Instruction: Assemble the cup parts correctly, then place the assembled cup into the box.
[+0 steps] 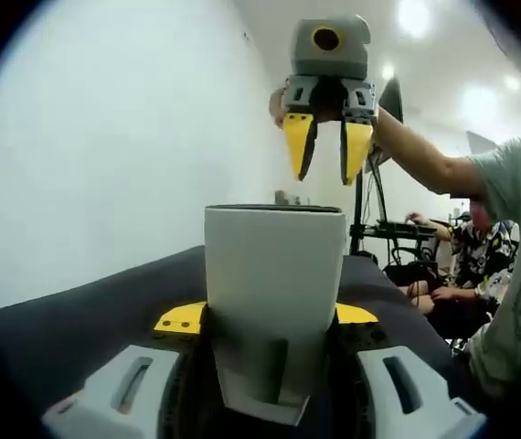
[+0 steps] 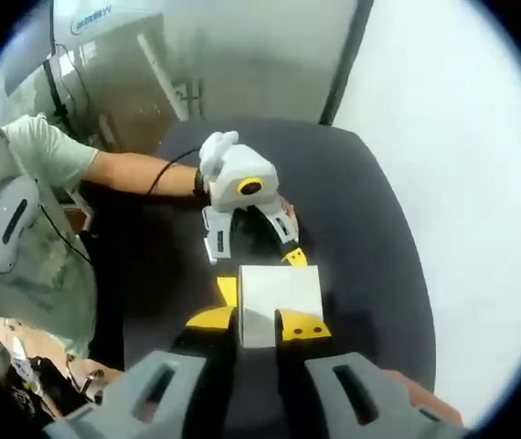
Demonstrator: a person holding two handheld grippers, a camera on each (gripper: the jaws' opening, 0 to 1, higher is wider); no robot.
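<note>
White cup (image 1: 274,293) clenched in left gripper (image 2: 253,261) fingers on dark table (image 2: 370,229), right gripper (image 1: 327,151) released above.

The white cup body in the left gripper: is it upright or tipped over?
Upright. In the left gripper view the white cup body stands clamped in the left gripper, rim level on top, with the right gripper hovering open above it.

This looks like a lab or a robotics workroom. A dark, felt-like table (image 2: 370,229) stands against a plain white wall (image 1: 123,137), and bright round ceiling lights (image 1: 414,16) shine overhead. Beyond the table's far end a black stand (image 1: 363,215) rises with gear and cables on it. Beside that stand a seated person in a patterned shirt (image 1: 480,251) works at something. Past the table's other end is a glass partition (image 2: 123,73) with printed lettering.
</note>
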